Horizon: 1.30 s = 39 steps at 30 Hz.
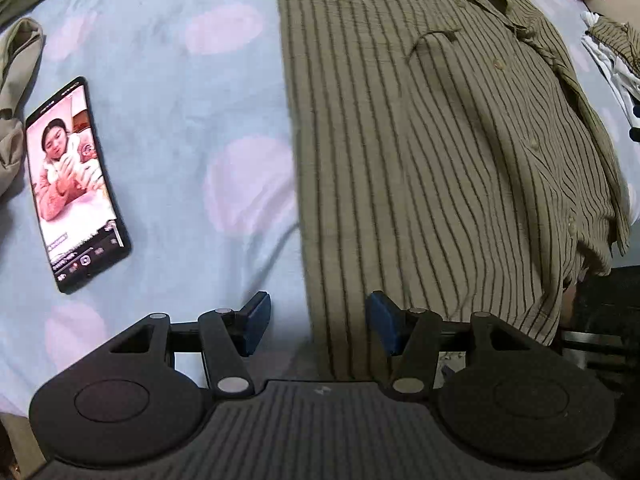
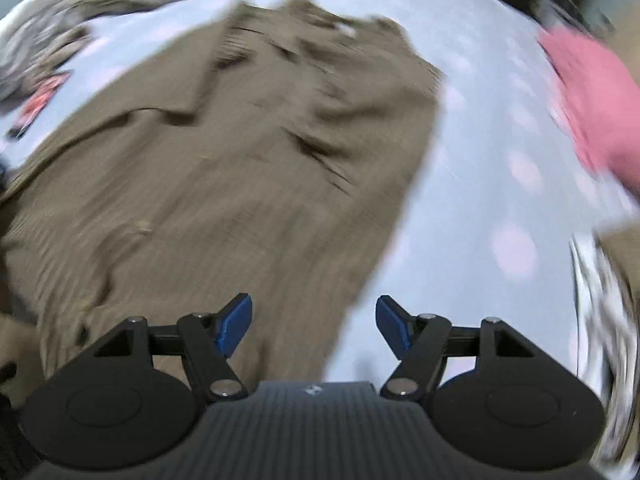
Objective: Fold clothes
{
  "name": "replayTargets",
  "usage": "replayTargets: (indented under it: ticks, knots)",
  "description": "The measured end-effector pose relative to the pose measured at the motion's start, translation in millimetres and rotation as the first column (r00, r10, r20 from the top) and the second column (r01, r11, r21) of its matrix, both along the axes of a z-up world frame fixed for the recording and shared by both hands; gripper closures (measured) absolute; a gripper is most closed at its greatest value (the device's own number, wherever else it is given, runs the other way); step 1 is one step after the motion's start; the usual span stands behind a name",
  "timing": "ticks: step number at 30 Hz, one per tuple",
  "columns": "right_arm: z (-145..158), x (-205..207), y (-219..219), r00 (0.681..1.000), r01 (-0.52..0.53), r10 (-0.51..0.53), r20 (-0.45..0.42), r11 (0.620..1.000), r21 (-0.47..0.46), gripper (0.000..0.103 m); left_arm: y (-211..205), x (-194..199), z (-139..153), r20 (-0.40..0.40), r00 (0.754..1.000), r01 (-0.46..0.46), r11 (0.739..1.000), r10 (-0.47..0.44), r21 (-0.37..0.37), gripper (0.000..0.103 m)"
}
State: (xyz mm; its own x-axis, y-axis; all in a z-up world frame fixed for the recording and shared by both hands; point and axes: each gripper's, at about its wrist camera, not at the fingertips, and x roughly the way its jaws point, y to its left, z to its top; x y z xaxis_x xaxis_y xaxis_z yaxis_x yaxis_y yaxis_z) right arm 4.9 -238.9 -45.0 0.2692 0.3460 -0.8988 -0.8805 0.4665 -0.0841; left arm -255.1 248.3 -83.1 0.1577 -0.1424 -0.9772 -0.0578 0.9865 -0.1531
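Observation:
An olive shirt with dark stripes (image 1: pixel 420 160) lies flat on a pale blue bedsheet (image 1: pixel 180 100) with pink dots, buttons and collar toward its right side. My left gripper (image 1: pixel 316 326) hovers open over the shirt's left edge near the hem, nothing between its blue pads. The right wrist view is blurred: the same shirt (image 2: pixel 224 168) spreads below, its right edge running down the middle. My right gripper (image 2: pixel 314 326) stands open above that edge, pads apart and empty.
A phone (image 1: pixel 76 184) with a lit screen lies on the sheet left of the shirt. Olive cloth (image 1: pixel 16 92) is bunched at the far left. Pink fabric (image 2: pixel 592 104) and more clothes (image 1: pixel 612 52) lie to the right.

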Motion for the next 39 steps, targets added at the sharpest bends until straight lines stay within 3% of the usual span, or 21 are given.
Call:
replayTargets:
  ticks: [3, 7, 13, 18, 27, 31, 36, 39]
  knots:
    - [-4.3, 9.8, -13.5, 0.996, 0.089, -0.089, -0.031, 0.996, 0.004, 0.032, -19.0, 3.7, 9.0, 0.049, 0.998, 0.046, 0.998, -0.048, 0.032, 0.050]
    - [-13.8, 2.4, -19.0, 0.995, 0.072, -0.073, -0.061, 0.997, -0.022, 0.032, -44.3, 6.0, 17.4, 0.104, 0.988, 0.109, 0.993, -0.114, 0.052, 0.050]
    - [-27.6, 0.0, -31.0, 0.991, 0.067, -0.075, -0.112, 0.995, -0.073, 0.032, -65.3, 3.9, 9.6, 0.093, 0.977, 0.185, 0.980, -0.191, 0.071, 0.050]
    - [-36.8, -0.3, -38.0, 0.986, 0.069, -0.081, -0.143, 0.994, -0.084, 0.032, -74.9, 1.3, -2.1, 0.069, 0.975, 0.207, 0.976, -0.212, 0.065, 0.050]
    - [-22.9, -2.4, -33.5, 0.983, 0.101, -0.100, -0.155, 0.995, -0.003, 0.032, -66.1, 18.3, 11.4, 0.098, 0.981, 0.165, 0.985, -0.168, 0.041, 0.050]
    - [-26.4, -3.2, -34.6, 0.979, 0.094, -0.095, -0.180, 0.995, -0.013, 0.032, -74.8, 28.4, 12.7, 0.102, 0.979, 0.174, 0.984, -0.176, 0.028, 0.050]
    - [-41.3, 2.6, -50.1, 0.958, 0.137, -0.144, -0.249, 0.990, -0.044, 0.032, -98.9, 31.8, 11.1, 0.114, 0.963, 0.240, 0.970, -0.243, 0.038, 0.050]
    - [-40.2, 6.0, -54.9, 0.957, 0.155, -0.160, -0.242, 0.987, -0.038, 0.032, -133.3, 33.6, 18.5, 0.166, 0.925, 0.333, 0.940, -0.341, 0.074, 0.050]
